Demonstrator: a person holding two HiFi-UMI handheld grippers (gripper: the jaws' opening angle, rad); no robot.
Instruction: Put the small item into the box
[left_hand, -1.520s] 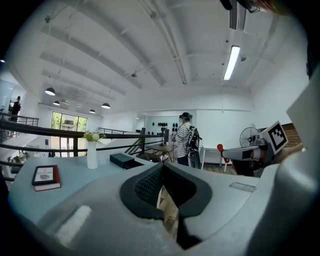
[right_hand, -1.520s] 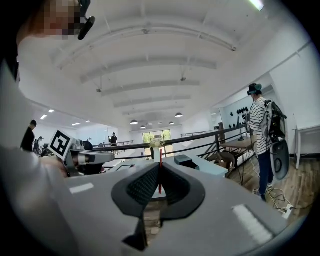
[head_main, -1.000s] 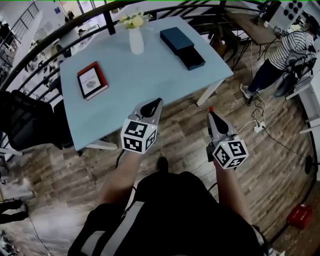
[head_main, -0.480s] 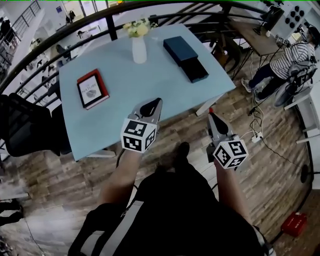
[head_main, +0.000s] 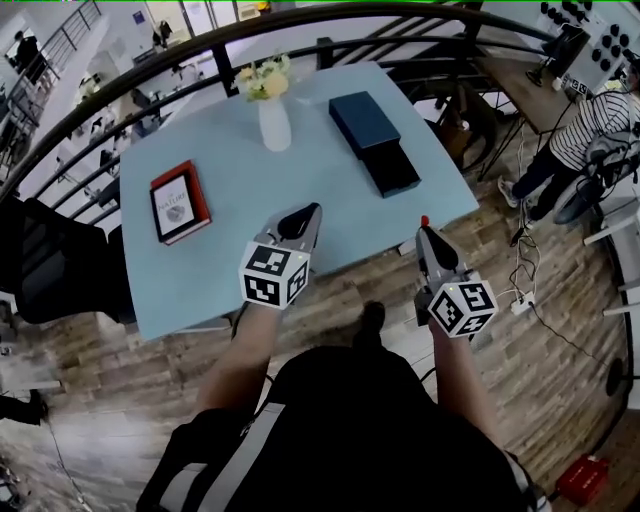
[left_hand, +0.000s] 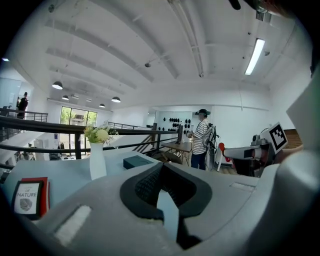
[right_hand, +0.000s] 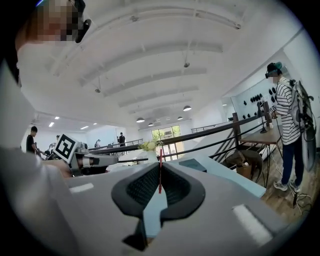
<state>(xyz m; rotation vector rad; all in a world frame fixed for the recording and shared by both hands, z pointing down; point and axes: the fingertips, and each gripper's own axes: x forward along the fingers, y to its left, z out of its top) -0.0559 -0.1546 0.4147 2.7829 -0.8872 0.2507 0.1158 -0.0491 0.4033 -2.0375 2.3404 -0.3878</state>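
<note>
The right gripper (head_main: 423, 228) is clenched on a thin red item (right_hand: 160, 176), which stands upright between its closed jaws; in the head view the item's red tip (head_main: 424, 219) pokes out just at the near edge of the pale blue table (head_main: 300, 170), close to the near right corner, with the gripper's body over the wooden floor (head_main: 560, 340). The left gripper (head_main: 310, 208) has its jaws pressed together with nothing between them and hangs over the table's near edge, further in than the right one. The dark blue box (head_main: 364, 120) lies toward the table's right side, well apart from both grippers, with a smaller dark part (head_main: 393, 170) jutting from its near end beside the right edge. Bare tabletop stretches between the grippers and the box. A white vase (head_main: 274, 122) of flowers stands near the far edge, left of the box, and a red-bordered book (head_main: 178, 201) lies near the left edge. A curved black railing (head_main: 150, 75) runs close behind the table. A dark chair (head_main: 50, 260) sits at the left end, and a person in a striped shirt (head_main: 600, 115) stands off to the right, away from the table.
</note>
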